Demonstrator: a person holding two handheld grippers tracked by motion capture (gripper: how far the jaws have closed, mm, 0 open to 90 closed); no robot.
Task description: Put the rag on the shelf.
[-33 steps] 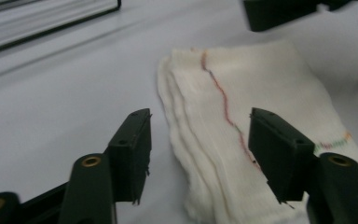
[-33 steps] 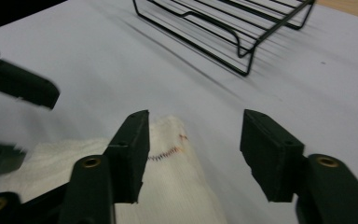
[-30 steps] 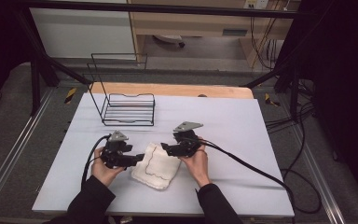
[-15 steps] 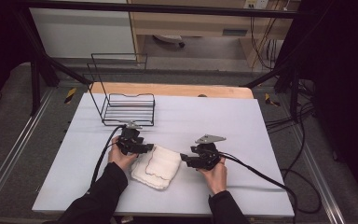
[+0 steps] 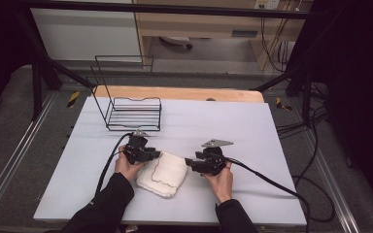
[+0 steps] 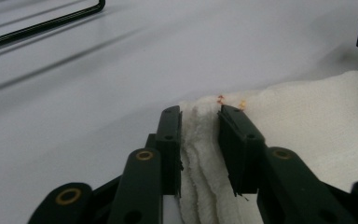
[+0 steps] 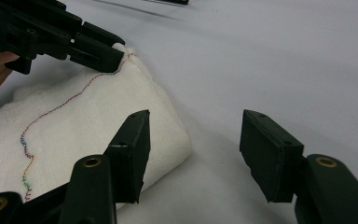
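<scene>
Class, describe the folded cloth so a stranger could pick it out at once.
Start at the white table; a black wire rack stands at its far left. Nearer the person, between the two tools, lies the folded white towel. A wavy line of coloured stitching crosses it, and the left tool pinches one corner.

Black wire rack at the white table's far-left, beyond the folded towel.

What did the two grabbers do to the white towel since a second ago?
A second ago both grippers met over the folded white towel. Then they drew apart. Now the left gripper has come back and is pinching the towel's corner, while the right gripper sits open just beside the towel's other edge, holding nothing. The towel shifted only slightly on the table, and the wire rack stayed where it was.
</scene>
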